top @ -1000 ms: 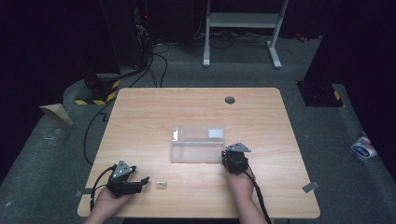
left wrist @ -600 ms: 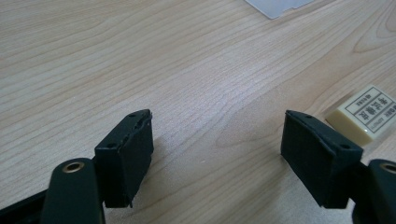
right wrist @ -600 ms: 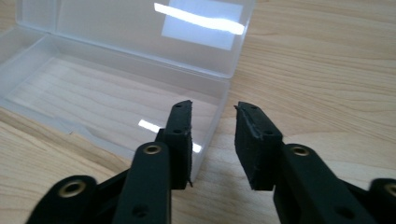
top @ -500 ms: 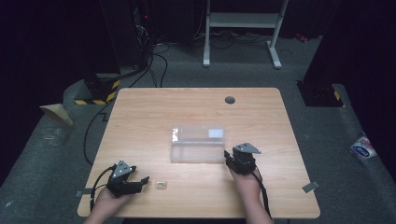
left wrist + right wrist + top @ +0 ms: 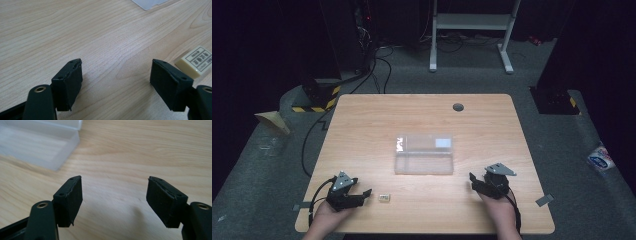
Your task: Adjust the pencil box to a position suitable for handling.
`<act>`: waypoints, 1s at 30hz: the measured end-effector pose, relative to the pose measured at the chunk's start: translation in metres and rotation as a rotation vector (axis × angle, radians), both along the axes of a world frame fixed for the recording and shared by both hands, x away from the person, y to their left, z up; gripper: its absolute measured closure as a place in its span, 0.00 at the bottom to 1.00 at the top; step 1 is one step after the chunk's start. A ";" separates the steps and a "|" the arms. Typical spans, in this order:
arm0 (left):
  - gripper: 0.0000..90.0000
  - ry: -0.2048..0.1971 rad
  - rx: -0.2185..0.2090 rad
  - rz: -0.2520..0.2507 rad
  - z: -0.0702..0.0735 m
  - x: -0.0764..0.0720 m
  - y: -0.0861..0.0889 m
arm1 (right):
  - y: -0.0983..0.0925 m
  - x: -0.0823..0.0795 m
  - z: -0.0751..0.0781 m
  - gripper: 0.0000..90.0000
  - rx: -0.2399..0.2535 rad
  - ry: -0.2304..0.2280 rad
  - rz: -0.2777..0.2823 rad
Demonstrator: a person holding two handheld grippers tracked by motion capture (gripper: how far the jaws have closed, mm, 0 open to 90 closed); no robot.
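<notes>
Since the earlier frames my right gripper [image 5: 473, 179] has slid away from the clear plastic box [image 5: 424, 154], out toward the desk's right edge near the front, and its jaws have just been opening with nothing between them (in the right gripper view I see bare wood between the pads, the box off to the upper left, apart from them). I read that as the box being let go and left where it lies, at the middle of the desk [image 5: 362, 130], lid shut as far as I can tell.

My left gripper [image 5: 362, 194] has kept its place near the front left corner, jaws standing wide and empty. Just beside its right jaw lies the small eraser [image 5: 197, 61], not touching it. I judge the eraser to be the next thing to pick up.
</notes>
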State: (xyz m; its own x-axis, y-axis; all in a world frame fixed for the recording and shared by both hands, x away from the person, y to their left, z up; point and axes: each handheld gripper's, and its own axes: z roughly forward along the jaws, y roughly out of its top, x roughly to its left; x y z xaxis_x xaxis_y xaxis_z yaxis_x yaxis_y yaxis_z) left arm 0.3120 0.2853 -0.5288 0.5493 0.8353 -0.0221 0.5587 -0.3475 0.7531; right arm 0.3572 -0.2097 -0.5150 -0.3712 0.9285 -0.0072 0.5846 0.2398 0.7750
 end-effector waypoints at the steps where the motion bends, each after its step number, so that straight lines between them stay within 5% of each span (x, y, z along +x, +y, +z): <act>1: 0.29 0.000 0.000 0.000 0.000 0.000 0.000 | -0.006 -0.005 -0.001 0.31 -0.006 0.011 -0.008; 10: 0.29 -0.002 0.006 0.003 0.000 0.000 -0.001 | -0.020 -0.015 -0.009 0.23 -0.031 0.083 -0.028; 24: 0.29 -0.011 0.028 0.058 0.000 -0.002 -0.006 | -0.017 -0.015 -0.009 0.24 -0.035 0.078 -0.050; 30: 0.15 0.016 0.038 0.083 -0.001 0.001 -0.006 | -0.018 -0.014 -0.009 0.24 -0.037 0.076 -0.045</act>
